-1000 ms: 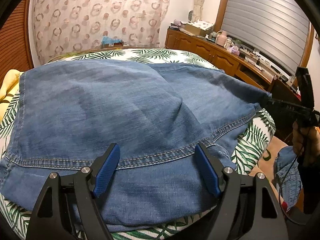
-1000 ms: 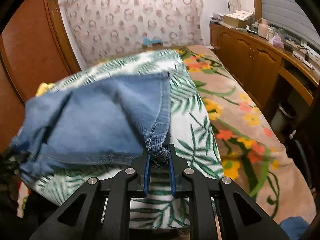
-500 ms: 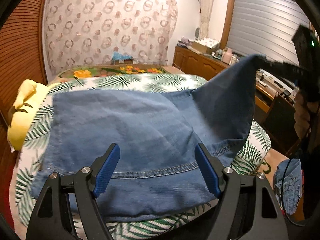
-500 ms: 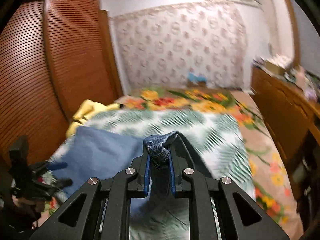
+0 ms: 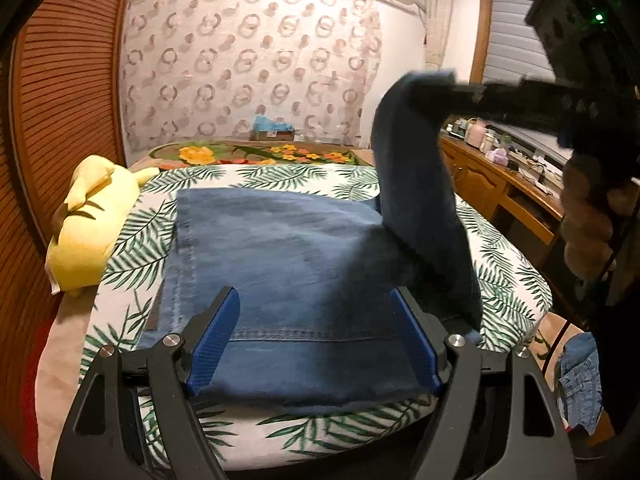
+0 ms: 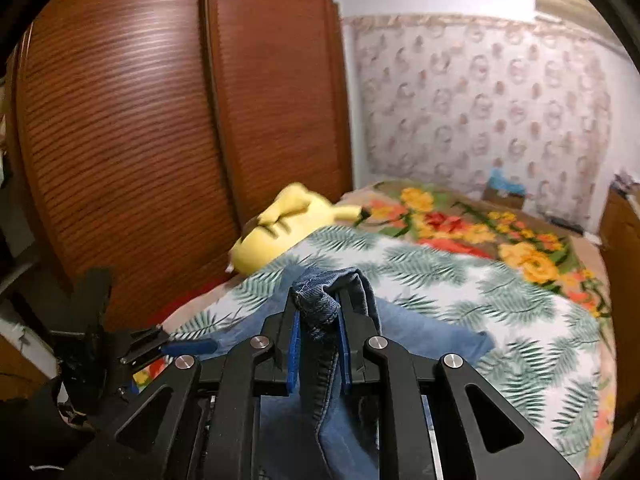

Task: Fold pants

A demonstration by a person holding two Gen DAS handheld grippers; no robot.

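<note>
Blue denim pants (image 5: pixel 288 256) lie flat on the leaf-print sheet (image 5: pixel 132 248) of a bed. My left gripper (image 5: pixel 316 320) hovers open above their near edge, with cloth below its blue pads (image 5: pixel 212 344) but nothing pinched. At the upper right my right gripper (image 5: pixel 452 92) holds the pants' right end lifted high, so a dark flap (image 5: pixel 420 200) stands up from the bed. In the right wrist view the right gripper (image 6: pixel 318 316) is shut on a bunched hem (image 6: pixel 320 300). The left gripper (image 6: pixel 188 346) shows low on the left there.
A yellow plush toy (image 5: pixel 92 220) lies at the bed's left edge beside a slatted wooden wardrobe (image 6: pixel 120 120). A floral blanket (image 5: pixel 260 154) covers the far bed. A wooden dresser (image 5: pixel 500 188) runs along the right, and more denim (image 5: pixel 580 380) lies on the floor.
The right gripper has raised the pants' right end from bed level and swung it up and leftward over the pants. The left gripper has pulled back and risen, so more of the bed shows.
</note>
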